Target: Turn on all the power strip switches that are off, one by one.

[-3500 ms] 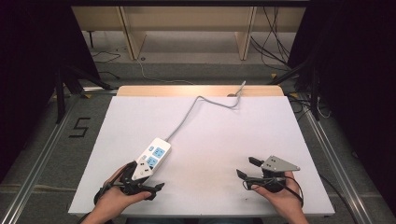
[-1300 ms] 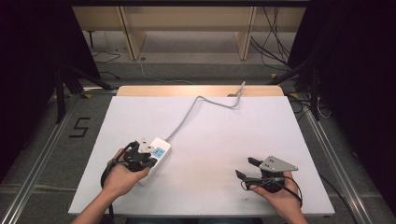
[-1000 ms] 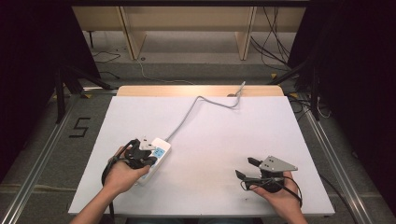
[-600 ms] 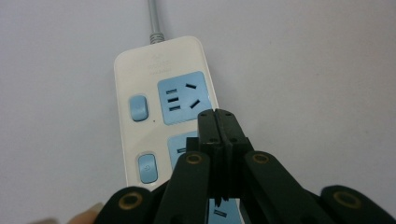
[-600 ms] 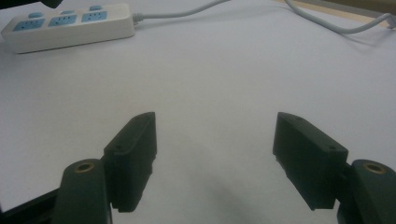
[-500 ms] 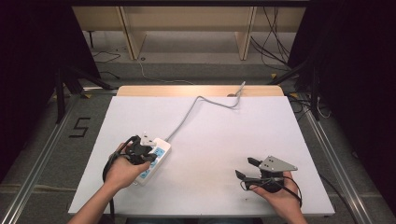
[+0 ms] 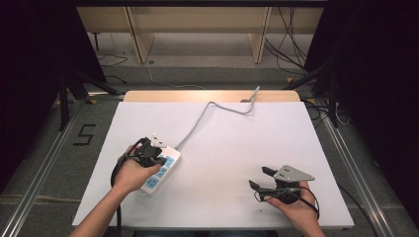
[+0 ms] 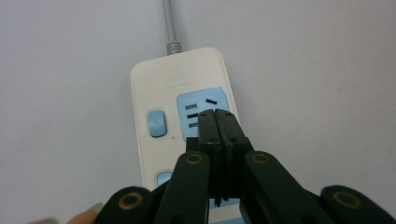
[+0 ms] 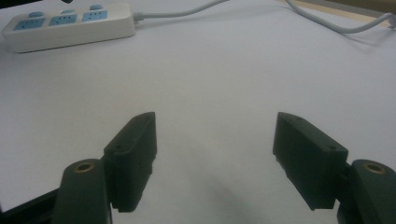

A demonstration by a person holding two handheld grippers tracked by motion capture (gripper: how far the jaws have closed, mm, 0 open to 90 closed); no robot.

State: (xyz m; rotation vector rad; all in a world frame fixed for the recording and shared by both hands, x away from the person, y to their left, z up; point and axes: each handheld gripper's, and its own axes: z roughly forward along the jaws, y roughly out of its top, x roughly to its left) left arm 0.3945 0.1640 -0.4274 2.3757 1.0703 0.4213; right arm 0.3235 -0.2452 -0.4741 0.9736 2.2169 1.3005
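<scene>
A white power strip (image 7: 159, 174) with blue sockets lies on the left part of the white table (image 7: 227, 148). Its grey cable (image 7: 207, 111) runs to the table's far edge. My left gripper (image 7: 154, 157) is over the strip's far end, held from the left. In the left gripper view its jaws (image 8: 216, 115) are pressed together with nothing between them, and their tips are over the far socket of the strip (image 8: 177, 88), beside a blue switch (image 8: 156, 122). My right gripper (image 7: 260, 177) rests at the front right, open and empty (image 9: 215, 140), and faces the distant strip (image 9: 70, 23).
The cable (image 9: 327, 21) loops across the far part of the table. A wooden strip (image 7: 212, 95) borders the table's far edge, with shelving and floor cables beyond it. Metal rails run along both sides of the table.
My left gripper has moved from the strip's near end, by the table's front, up over its far end. It has crept slightly forward since a second ago. The right gripper has stayed put.
</scene>
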